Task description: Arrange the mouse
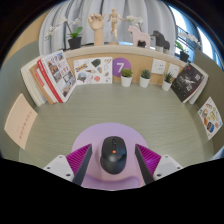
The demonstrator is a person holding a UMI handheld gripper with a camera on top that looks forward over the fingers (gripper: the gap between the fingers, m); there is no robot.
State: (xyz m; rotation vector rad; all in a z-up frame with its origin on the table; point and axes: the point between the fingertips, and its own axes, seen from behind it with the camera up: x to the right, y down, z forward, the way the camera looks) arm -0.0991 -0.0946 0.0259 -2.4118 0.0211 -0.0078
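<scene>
Gripper (112,168) fingers stand at each side of the black mouse (112,154), which lies on a round purple mat (95,140) on the table (60,125). Whether the pads press on it, I cannot tell. If the hold is only light, the smooth mouse may slip or turn when it is moved. Beyond, well apart, books (55,78), small potted plants (144,76) and a figurine (137,37) line the far edge; nothing blocks the way near the mat.
</scene>
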